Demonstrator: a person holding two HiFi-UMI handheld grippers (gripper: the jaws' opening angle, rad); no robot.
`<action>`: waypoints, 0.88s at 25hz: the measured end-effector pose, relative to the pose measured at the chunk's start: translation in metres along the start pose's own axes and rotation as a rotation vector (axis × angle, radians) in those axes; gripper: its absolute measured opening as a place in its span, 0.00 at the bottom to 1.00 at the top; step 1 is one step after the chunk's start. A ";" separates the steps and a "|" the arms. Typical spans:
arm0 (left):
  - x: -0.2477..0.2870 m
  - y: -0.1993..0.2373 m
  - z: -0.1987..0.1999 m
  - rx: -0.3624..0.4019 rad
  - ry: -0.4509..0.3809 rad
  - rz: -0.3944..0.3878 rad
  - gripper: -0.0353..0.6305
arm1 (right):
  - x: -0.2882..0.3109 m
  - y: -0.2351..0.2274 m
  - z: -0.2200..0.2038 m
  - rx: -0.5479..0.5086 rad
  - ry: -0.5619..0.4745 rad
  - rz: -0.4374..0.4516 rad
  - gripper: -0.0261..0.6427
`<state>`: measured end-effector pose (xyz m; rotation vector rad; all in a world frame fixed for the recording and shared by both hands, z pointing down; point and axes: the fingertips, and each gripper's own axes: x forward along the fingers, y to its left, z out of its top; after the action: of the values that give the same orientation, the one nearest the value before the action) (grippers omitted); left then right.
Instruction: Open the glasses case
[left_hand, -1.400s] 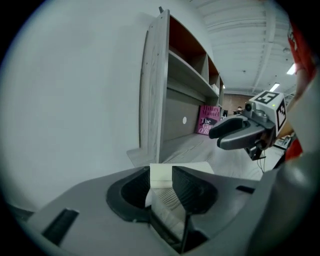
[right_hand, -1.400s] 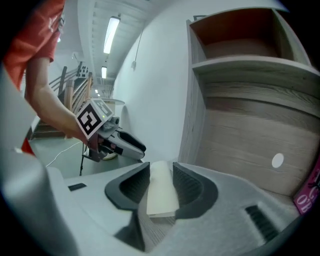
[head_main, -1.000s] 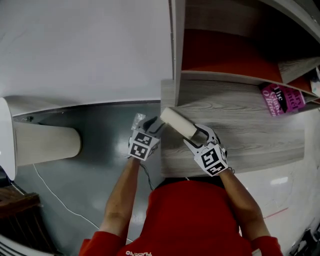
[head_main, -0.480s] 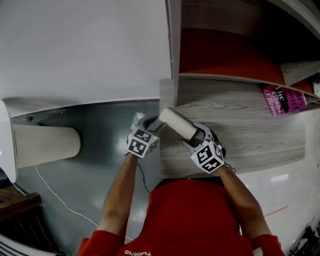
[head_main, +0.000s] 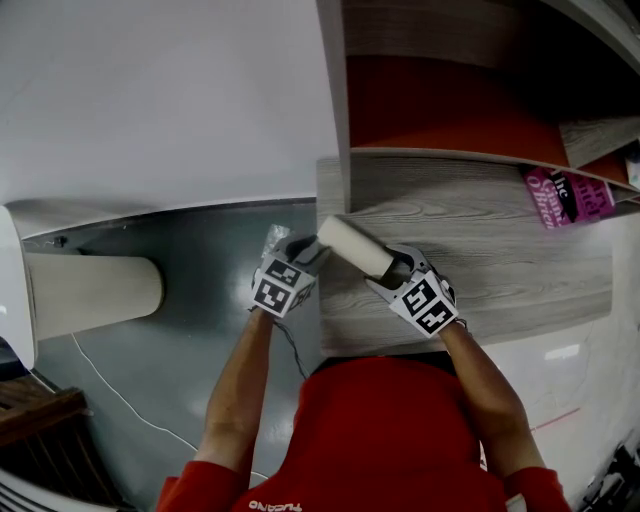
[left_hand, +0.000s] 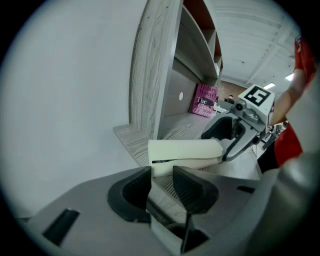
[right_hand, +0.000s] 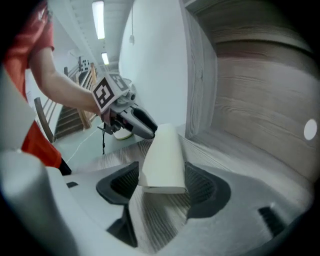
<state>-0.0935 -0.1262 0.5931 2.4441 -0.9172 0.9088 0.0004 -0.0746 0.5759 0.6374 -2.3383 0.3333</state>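
R tongs (right_hand: 162, 177) grasp glasses case (right_hand: 162, 150) end, L tongs (left_hand: 161, 175) released, empty, case just ahead, both just narrowing; best nip lid (left_hand: 185, 147), lift gently.

Both arms reach forward, the left forearm (head_main: 240, 390) nearly straight and the right forearm (head_main: 482, 385) angled a little inward. Each hand carries its gripper pointing forward and down, so that the two tips come toward each other. The left gripper (head_main: 306, 252) keeps its jaws a narrow gap apart. They have just been closing, with the end of the glasses case (head_main: 355, 247) at their tips, not clearly pinched. The right gripper (head_main: 388, 272) has just been closing too; its pads sit against both sides of the case's other end.
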 end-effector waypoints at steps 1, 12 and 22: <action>0.000 -0.001 -0.001 -0.001 0.000 0.000 0.25 | -0.002 -0.001 -0.001 0.036 -0.012 0.030 0.48; -0.003 -0.005 -0.005 -0.008 0.009 0.030 0.23 | -0.027 -0.021 0.017 0.151 -0.131 0.078 0.30; -0.008 -0.003 -0.005 -0.031 -0.018 0.033 0.20 | -0.030 -0.049 0.023 0.252 -0.199 0.025 0.14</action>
<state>-0.0982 -0.1180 0.5912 2.4215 -0.9738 0.8779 0.0332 -0.1142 0.5415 0.7936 -2.5176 0.6072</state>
